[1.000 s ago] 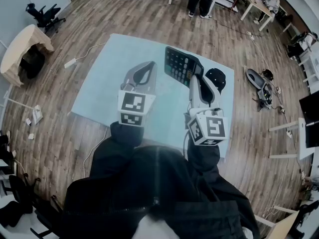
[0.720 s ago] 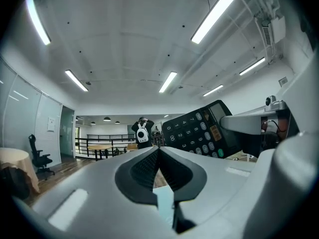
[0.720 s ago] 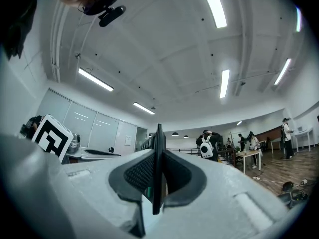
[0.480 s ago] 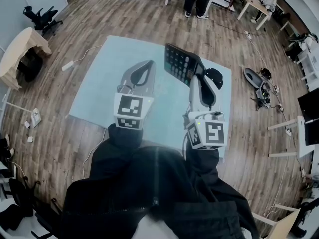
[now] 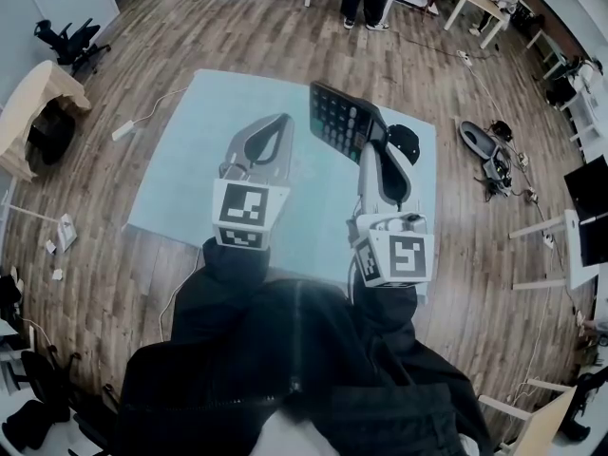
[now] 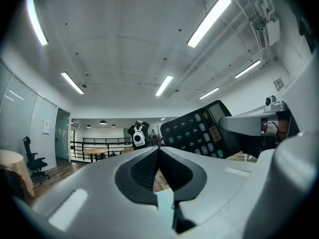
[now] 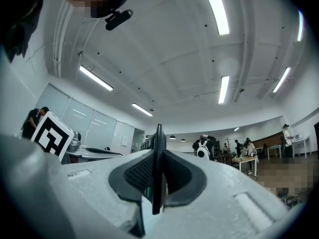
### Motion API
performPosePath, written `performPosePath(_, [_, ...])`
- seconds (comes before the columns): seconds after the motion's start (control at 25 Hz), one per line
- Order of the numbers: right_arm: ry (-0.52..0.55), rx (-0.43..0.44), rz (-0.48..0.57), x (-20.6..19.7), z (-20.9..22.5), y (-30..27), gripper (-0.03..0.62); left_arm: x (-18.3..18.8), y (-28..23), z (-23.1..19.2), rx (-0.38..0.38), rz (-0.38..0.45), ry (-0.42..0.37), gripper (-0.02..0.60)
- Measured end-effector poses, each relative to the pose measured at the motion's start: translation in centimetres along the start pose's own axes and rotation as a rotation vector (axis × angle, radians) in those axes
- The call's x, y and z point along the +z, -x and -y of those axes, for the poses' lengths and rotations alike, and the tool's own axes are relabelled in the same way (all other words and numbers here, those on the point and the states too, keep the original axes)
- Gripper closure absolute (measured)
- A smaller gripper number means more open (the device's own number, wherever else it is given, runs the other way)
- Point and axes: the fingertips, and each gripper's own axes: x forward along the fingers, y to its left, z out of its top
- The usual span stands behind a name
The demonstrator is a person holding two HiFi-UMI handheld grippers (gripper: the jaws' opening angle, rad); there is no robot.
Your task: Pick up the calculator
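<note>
above the mat point(image 5: 180, 169) | right claw point(image 5: 373, 146) still grasps calculator point(image 5: 340, 120) | left claw point(image 5: 275, 122) clenched

**Tally of the scene**

There is one calculator point(image 5: 342, 122), one pale blue surface point(image 5: 180, 179) and one black object point(image 5: 408, 145). Two grippers are counted: the left gripper point(image 5: 275, 123) and the right gripper point(image 5: 372, 146). One office chair point(image 5: 68, 36) stands apart.

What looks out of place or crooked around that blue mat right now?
Only the calculator is askew: it hangs tilted above the blue mat, pinched by one edge in the right gripper, which suits a pickup. A black cap-like item lies on the mat near its right edge. Nothing looks spilled or broken.
</note>
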Motion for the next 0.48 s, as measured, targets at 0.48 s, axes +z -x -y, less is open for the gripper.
performPosePath(0.48, [0.012, 0.007, -0.013, -0.21, -0.08, 0.49, 0.549, -0.57, -0.13, 0.65, -0.012, -0.006, 0.012, 0.583])
